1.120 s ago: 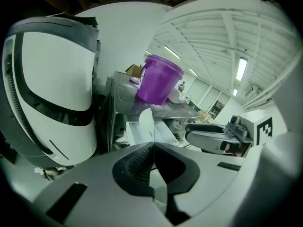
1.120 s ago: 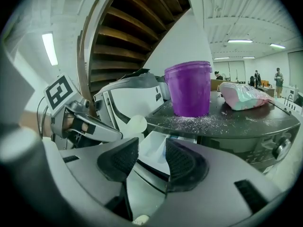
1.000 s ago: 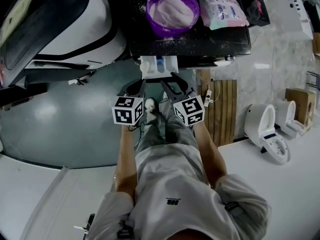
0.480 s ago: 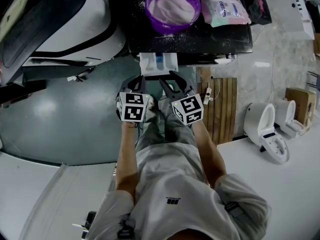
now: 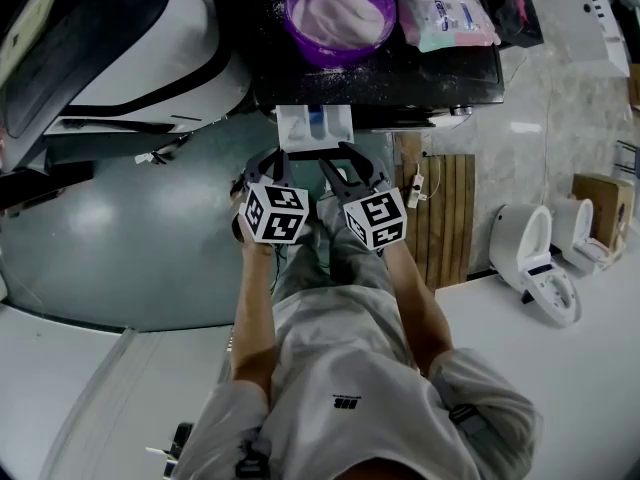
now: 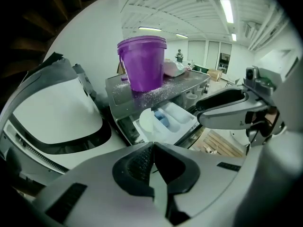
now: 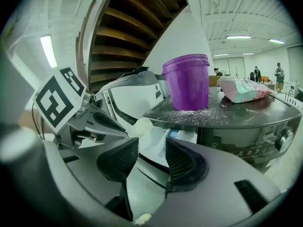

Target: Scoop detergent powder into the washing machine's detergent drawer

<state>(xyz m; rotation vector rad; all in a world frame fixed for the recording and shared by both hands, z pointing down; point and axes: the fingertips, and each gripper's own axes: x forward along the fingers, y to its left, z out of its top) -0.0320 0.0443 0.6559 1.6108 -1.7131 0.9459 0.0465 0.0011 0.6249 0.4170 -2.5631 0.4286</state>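
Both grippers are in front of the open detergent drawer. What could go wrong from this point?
1. Powder grains lie scattered around the purple bucket on the machine top. Carrying powder down to the detergent drawer may well spill more.
2. The drawer sticks out close ahead of the left gripper, jaws shut, and the right gripper, jaws apart and empty. Reaching up to the bucket could knock it.

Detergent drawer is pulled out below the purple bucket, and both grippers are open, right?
Not quite: the left gripper is shut, jaws together on nothing, as the left gripper view shows. Only the right gripper is open. The detergent drawer is indeed pulled out below the purple bucket.
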